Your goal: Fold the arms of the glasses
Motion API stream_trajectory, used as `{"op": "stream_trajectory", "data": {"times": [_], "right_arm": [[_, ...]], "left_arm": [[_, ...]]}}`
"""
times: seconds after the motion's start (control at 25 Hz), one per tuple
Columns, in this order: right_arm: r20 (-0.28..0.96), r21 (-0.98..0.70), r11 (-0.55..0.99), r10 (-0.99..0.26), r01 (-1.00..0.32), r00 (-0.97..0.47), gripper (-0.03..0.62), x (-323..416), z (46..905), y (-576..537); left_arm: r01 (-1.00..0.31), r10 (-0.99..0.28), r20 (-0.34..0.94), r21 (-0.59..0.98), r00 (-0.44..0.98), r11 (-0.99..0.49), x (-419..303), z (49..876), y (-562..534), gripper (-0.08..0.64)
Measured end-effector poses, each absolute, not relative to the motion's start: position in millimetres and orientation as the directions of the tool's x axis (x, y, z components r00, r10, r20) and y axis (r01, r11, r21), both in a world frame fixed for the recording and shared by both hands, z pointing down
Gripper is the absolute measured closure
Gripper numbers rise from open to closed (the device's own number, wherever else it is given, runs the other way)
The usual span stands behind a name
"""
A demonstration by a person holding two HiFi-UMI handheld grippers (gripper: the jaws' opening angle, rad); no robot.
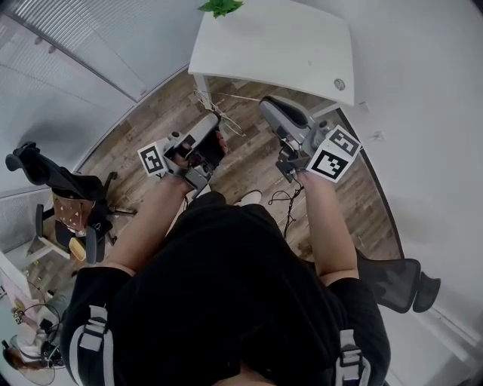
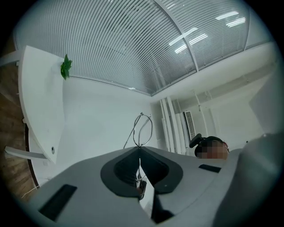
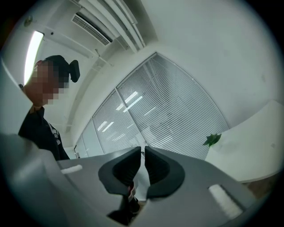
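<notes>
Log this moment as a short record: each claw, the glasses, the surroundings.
left claw: shut on the glasses, a wire rim loop sticking out past its tips
right claw: almost closed, slim gap; whether it grips anything is unclear
setting: both held over the wooden floor, beside a white table
on table: green plant at the far edge

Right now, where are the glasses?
In the left gripper view the glasses stick up at centre from the shut left gripper; in the head view they're left of centre, over the floor by the white table.
</notes>
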State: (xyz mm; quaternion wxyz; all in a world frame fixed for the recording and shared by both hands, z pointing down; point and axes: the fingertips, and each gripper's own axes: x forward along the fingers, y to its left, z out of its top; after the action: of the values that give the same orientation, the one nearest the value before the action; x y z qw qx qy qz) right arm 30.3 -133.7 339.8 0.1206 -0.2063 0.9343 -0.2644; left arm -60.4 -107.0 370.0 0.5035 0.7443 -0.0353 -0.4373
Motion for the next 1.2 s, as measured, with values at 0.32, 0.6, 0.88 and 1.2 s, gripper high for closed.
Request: {"op": "stream_trajectory", "data": {"times": [0.32,0.6,0.88,1.2], "right_arm": [[-0.109,-0.525,0.805,-0.385,-0.276,-0.916,0.566,13,337,-117],[-0.108,-0.527,0.824,-0.306,-0.206,-0.946,0.566,2,338,-97],[-0.095,-0.491,0.853,-0.251,-0.174,-0.963,0.555,-5,335,-84],[-0.105,-0.476,0.847,-0.323,-0.238,-0.941,0.515,14,335,-86]], "left_arm": [[0.377,-0.52,-0.62,0.779,0.587,-0.502,-70,367,-118,0.548],[0.359,-0.53,-0.618,0.778,0.58,-0.515,-72,365,-119,0.548],[0.362,-0.53,-0.625,0.773,0.573,-0.52,-72,364,-118,0.548],[0.358,-0.536,-0.628,0.771,0.564,-0.527,-79,364,-115,0.548]]}}
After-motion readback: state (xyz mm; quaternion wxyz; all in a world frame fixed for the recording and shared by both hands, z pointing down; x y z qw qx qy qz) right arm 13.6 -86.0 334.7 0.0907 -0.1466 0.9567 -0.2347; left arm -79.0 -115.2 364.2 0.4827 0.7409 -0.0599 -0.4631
